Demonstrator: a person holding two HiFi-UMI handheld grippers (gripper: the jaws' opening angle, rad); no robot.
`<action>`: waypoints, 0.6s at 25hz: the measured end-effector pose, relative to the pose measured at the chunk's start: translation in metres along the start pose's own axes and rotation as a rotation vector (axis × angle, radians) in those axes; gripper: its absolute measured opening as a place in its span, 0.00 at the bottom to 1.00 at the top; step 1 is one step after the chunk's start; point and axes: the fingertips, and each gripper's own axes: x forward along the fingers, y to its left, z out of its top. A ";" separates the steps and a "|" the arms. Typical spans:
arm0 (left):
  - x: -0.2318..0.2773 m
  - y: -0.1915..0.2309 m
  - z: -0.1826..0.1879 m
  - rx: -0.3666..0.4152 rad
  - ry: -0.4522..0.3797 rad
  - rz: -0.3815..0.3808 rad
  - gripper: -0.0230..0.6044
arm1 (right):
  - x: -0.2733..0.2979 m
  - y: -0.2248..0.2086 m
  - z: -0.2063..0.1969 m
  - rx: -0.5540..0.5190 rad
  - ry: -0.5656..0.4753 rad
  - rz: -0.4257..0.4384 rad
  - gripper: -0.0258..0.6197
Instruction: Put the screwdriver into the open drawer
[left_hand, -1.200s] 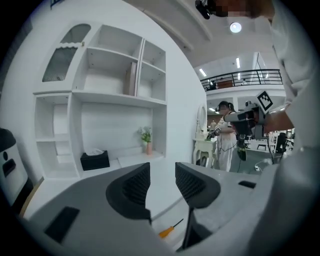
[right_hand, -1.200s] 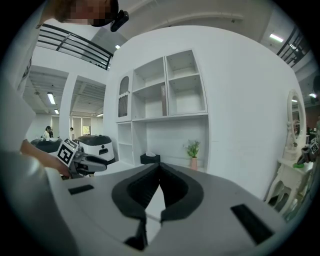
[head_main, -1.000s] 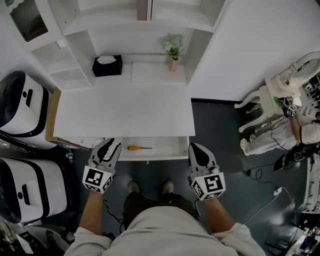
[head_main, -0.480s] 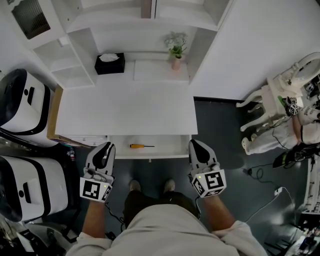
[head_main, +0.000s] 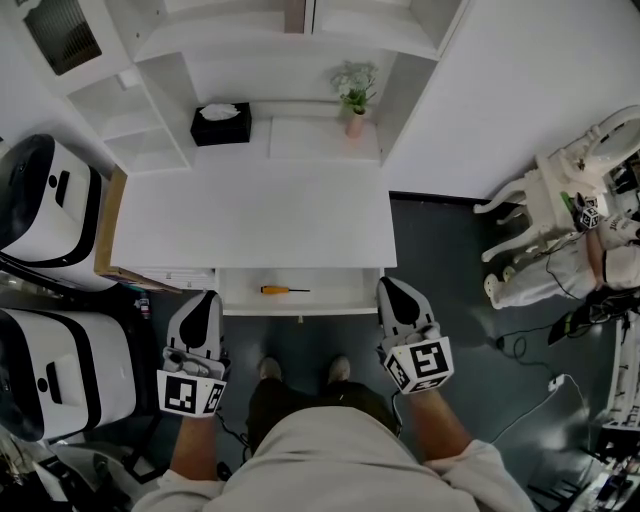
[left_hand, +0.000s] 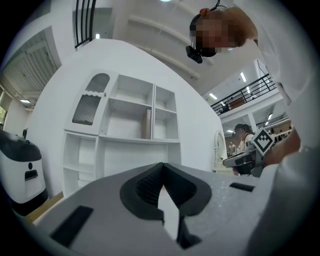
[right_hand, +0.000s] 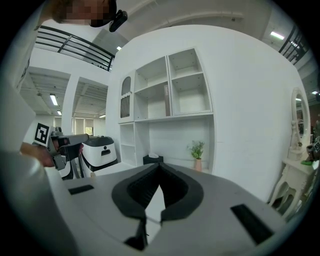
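In the head view, a screwdriver (head_main: 284, 290) with a yellow handle and a thin dark shaft lies flat inside the open white drawer (head_main: 340, 303) under the desk's front edge. My left gripper (head_main: 207, 299) hovers just off the drawer's front left corner. It is shut, with nothing between its fingers; in the left gripper view its tips (left_hand: 162, 166) meet. My right gripper (head_main: 391, 286) hangs by the drawer's front right corner, also shut and empty, its tips (right_hand: 159, 166) together. Neither gripper touches the screwdriver.
The white desk top (head_main: 250, 215) carries a black tissue box (head_main: 221, 124) and a small potted plant (head_main: 353, 100) at the back, under open shelves. Two white-and-black machines (head_main: 45, 215) (head_main: 60, 370) stand at the left. A white chair (head_main: 545, 215) is at the right. The person's feet (head_main: 300, 372) stand below the drawer.
My left gripper has drawn back from the drawer's left front toward the person and its jaws have closed. The right gripper and the screwdriver have stayed put.
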 end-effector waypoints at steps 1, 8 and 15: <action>-0.001 0.001 0.001 0.002 -0.002 0.002 0.04 | 0.000 0.001 0.000 -0.005 0.000 0.004 0.04; -0.002 0.006 0.000 0.010 0.002 0.012 0.04 | 0.001 0.006 0.001 -0.015 -0.006 0.019 0.04; 0.002 0.004 -0.004 0.024 0.018 -0.008 0.04 | 0.001 0.005 0.004 -0.014 -0.015 0.009 0.04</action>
